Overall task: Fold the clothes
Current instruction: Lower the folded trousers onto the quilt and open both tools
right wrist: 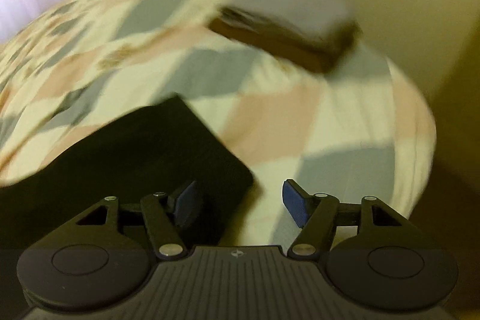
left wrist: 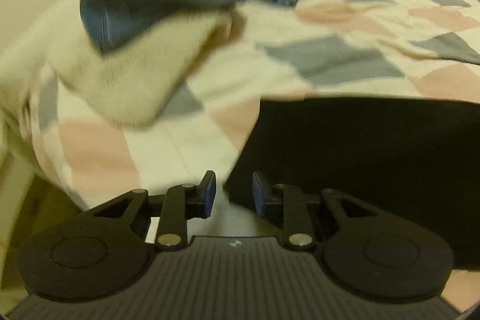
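Black cloth (left wrist: 375, 164) is lying flat on the bed (left wrist: 345, 20); both tongs, left (left wrist: 234, 194) and right (right wrist: 240, 203), are hovering open, empty; best pinching its corners squarely.

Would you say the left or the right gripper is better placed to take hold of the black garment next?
Probably the right. The right gripper is open with the black garment's corner between its fingers. The left gripper is also open, but the garment's edge lies beside its right finger, not clearly between them.
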Demonstrator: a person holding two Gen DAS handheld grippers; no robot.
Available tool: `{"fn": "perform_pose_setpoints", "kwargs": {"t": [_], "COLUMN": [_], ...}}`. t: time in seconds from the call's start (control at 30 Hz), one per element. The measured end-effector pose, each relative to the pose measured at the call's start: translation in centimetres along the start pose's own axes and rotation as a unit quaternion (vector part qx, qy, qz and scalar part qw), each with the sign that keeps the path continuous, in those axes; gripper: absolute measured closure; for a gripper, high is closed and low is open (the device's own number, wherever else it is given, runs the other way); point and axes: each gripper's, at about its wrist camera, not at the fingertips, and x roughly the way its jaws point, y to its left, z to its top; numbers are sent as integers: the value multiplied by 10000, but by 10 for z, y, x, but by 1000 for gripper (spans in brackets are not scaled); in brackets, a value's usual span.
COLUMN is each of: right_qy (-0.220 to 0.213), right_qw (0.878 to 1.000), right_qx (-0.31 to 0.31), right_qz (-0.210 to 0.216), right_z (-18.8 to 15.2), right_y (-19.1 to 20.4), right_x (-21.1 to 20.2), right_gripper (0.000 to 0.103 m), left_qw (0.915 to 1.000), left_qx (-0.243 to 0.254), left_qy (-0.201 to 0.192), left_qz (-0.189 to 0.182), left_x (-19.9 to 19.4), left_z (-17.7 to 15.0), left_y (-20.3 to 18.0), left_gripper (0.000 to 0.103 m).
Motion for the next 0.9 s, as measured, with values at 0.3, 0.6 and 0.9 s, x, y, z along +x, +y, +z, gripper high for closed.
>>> {"fn": "perform_pose_setpoints", "kwargs": {"t": [0.3, 0.6, 0.9], "right_qy": [41, 305, 337], "right_qw": [9960, 9957, 9919], "right_qx": [-594, -538, -259], "right_qz": [664, 694, 1197], "right_z": [-15, -20, -11], "right_y": [28, 26, 21], "right_x": [20, 42, 4], "right_gripper": [84, 58, 43], "left_qw": [9963, 9721, 9666], "left_qx": [689, 1358, 1901], "left_qy": [332, -569, 37], "left_qz": [-394, -1823, -1717], "left_x": [7, -63, -86], "left_z": [3, 12, -6], "left_y": [-53, -160, -228], "left_gripper": [79, 76, 74]}}
